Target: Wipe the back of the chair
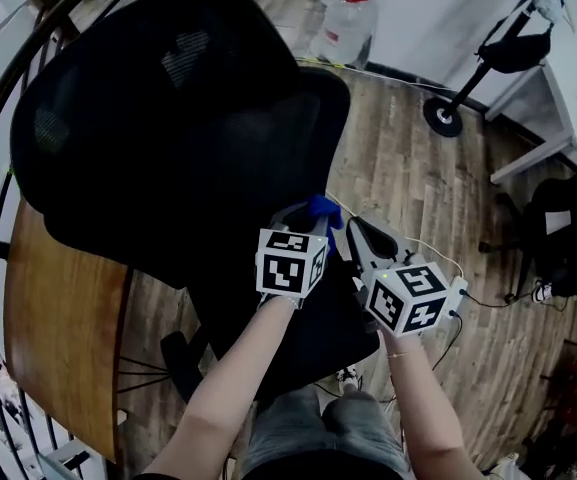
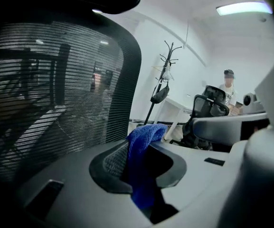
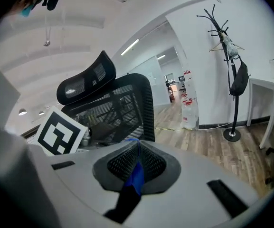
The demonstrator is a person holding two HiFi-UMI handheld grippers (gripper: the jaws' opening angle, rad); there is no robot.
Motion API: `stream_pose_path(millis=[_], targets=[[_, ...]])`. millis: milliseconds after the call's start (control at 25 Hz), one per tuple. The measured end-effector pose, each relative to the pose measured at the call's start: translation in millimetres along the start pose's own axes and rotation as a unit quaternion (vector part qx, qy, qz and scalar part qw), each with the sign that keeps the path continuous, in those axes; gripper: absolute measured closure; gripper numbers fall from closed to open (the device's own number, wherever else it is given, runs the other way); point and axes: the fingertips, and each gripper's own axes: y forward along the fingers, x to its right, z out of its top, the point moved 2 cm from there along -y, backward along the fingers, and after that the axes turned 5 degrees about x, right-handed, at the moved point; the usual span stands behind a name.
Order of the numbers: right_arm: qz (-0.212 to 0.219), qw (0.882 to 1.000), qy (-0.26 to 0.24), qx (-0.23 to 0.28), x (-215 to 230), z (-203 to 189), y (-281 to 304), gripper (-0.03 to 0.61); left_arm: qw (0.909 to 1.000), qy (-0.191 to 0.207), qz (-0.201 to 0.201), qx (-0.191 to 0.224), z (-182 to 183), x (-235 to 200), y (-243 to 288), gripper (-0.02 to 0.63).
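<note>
The black mesh office chair [image 1: 148,148] fills the left of the head view, seen from above. Both grippers are close together at its right edge. My left gripper [image 1: 305,215] is shut on a blue cloth [image 1: 324,208], which bunches out above the jaws. In the left gripper view the blue cloth [image 2: 144,137] is pinched in the left gripper [image 2: 141,152], with the chair's mesh back [image 2: 56,103] just to the left. My right gripper [image 1: 356,234] is shut too, and a thin strip of the blue cloth [image 3: 137,177] shows in the right gripper [image 3: 137,159]. The chair back [image 3: 122,108] and headrest [image 3: 87,80] stand beyond it.
A curved wooden table [image 1: 58,318] with a black rail lies left of the chair. A coat stand [image 1: 448,113] with a hanging bag, a white desk [image 1: 558,98] and another black chair [image 1: 568,228] are at the right. A person [image 2: 228,87] sits far off.
</note>
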Motion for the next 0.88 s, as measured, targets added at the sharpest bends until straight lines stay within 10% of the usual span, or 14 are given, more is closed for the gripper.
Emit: stream_pose_path(millis=[880], targets=[[0.039, 0.999, -0.011, -0.029, -29.1, -17.6, 24.7, 0.551, 0.9932, -0.052, 0.104, -0.001, -23.4, -79.8, -34.2, 0.54]])
